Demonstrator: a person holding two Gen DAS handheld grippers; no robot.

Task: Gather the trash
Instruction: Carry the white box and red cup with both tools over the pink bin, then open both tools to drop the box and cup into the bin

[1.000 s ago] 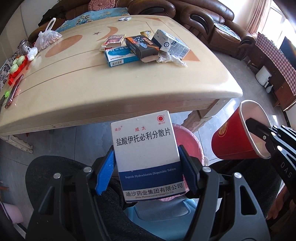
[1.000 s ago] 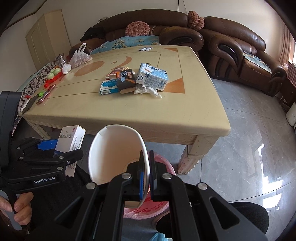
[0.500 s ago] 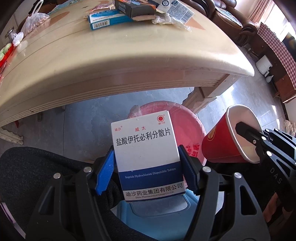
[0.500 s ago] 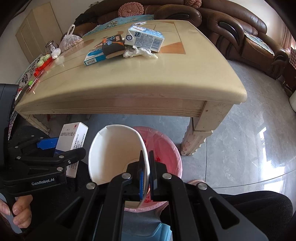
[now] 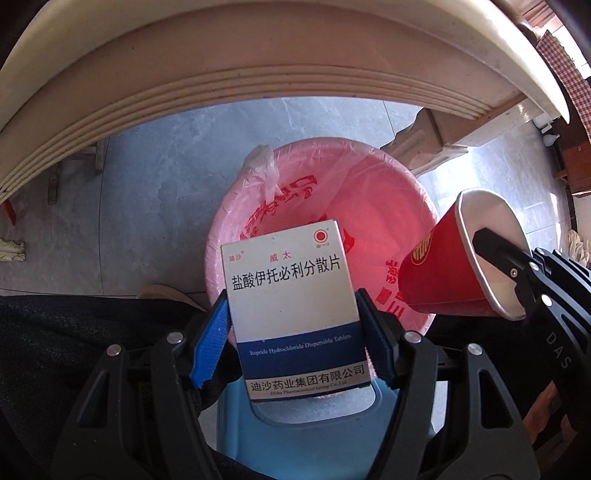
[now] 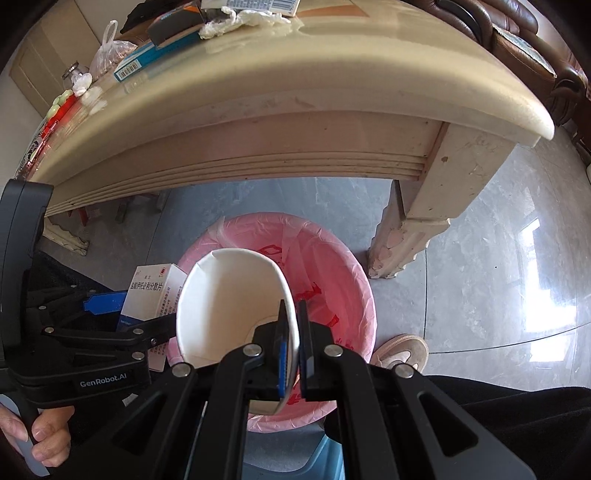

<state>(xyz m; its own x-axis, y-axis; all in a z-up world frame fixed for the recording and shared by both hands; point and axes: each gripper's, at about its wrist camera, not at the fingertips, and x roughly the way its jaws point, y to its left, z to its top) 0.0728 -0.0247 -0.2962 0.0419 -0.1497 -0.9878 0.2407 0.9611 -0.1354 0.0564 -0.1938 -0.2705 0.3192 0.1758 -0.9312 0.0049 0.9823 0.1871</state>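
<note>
1. White-and-blue medicine box is clamped in my left hand-held gripper, over the pink-lined bin
2. Red paper cup, rim pinched by my right hand-held gripper, hangs above the same bin, below the table edge

Cream table: thick rounded top, ribbed apron, carved leg standing on grey glossy tile floor. Brown leather sofa behind table, far right. Pale cabinet at upper left, against wall. Tied clear plastic bag on table's left end, w/ glass jar just beside it. Blue plastic stool at bottom centre, partly hidden. Checked cloth at upper right in left wrist view.
</note>
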